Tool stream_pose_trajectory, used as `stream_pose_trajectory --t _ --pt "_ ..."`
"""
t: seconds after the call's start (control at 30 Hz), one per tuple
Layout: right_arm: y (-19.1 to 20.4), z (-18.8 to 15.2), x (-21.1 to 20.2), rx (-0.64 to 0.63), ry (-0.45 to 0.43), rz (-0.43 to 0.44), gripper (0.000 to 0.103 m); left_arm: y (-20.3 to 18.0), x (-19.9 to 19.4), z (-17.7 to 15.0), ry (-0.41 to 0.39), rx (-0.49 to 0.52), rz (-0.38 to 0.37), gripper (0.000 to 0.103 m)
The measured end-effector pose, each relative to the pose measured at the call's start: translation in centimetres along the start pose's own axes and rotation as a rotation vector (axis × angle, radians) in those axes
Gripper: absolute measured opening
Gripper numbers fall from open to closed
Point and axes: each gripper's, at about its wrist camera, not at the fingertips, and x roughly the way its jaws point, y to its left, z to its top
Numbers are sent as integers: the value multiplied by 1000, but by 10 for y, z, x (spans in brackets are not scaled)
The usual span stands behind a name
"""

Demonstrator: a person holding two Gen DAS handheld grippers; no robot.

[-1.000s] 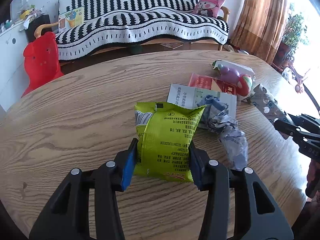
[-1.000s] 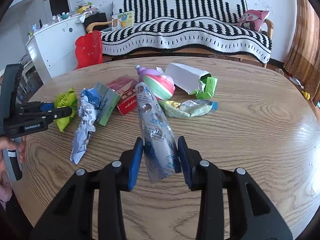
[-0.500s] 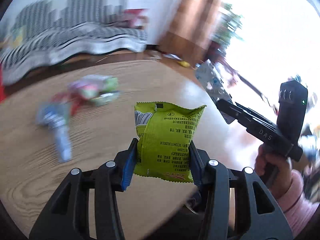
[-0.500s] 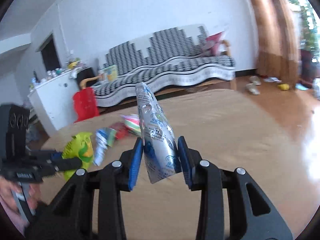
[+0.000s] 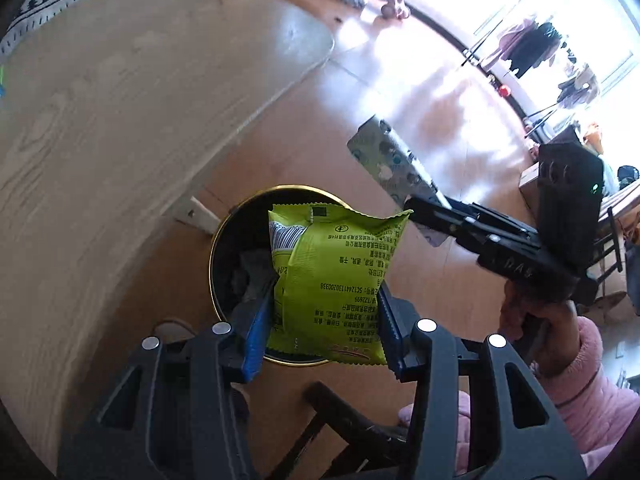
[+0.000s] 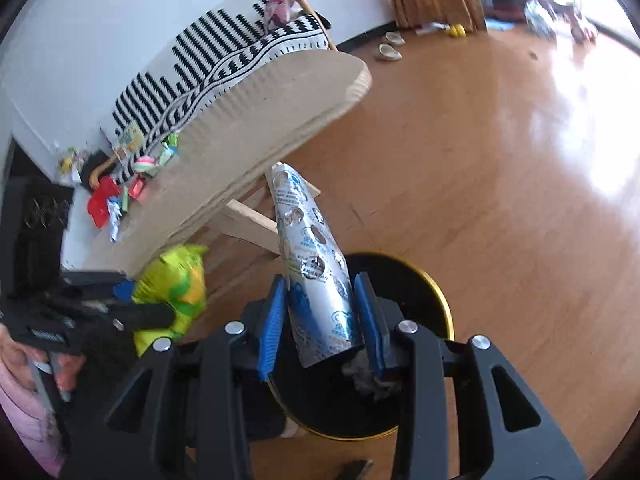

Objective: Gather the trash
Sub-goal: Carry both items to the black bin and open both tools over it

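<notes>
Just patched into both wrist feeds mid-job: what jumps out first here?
The bright green snack packet, clamped in the left hand-held gripper, hangs over a black gold-rimmed bin on the floor beside the wooden table. The right hand-held gripper pinches a silver foil pouch that sticks up above the same bin. More colourful trash lies at the table's far end.

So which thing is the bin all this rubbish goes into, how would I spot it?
Find the big round wooden table, then look down at the floor just past its edge, by the pale table leg. The bin stands there under both held wrappers: a round black can, open at the top. Its thin gold rim sets it apart from everything nearby.
</notes>
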Motion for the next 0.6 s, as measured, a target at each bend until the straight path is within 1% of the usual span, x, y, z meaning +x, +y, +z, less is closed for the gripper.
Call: stream_pose_trajectory --t 0.07,0.1,0.13,0.17,0.2,0.27,0.33,0.37,0.4,0.47,0.5,0.53,0.6 --pt "1 -1 -2 14 -8 28 37 -4 2 1 -10 9 15 48" --pt "1 0 -4 23 -15 52 46 -6 1 2 -20 17 20 50" --pt "1 0 -6 29 -26 58 72 -9 -1 3 -39 29 23 71" --pt "1 2 -11 34 -47 39 90 -13 -4 0 -55 35 20 99" --pt "2 4 -17 34 -76 7 96 -13 -10 -2 -81 42 21 97" --pt "1 7 -21 39 -91 -22 97 -17 -25 -2 -139 78 41 97" --pt "-6 7 -25 61 -97 -65 97 -14 -42 0 -183 97 82 97" --pt "-8 8 -25 68 -95 -85 97 -11 -54 -1 -216 99 114 97" --pt "-9 9 -23 76 -99 -112 97 -3 -71 -2 -271 94 171 97" --pt "-12 11 -22 96 -129 -240 97 16 -99 -9 -354 69 256 97" --pt "-9 14 -19 96 -141 -275 97 27 -108 -12 -377 55 284 97" --pt "-7 16 -17 92 -155 -323 97 44 -119 -17 -401 27 333 97" --pt "7 23 -10 51 -163 -396 97 89 -139 -30 -438 -58 459 97"
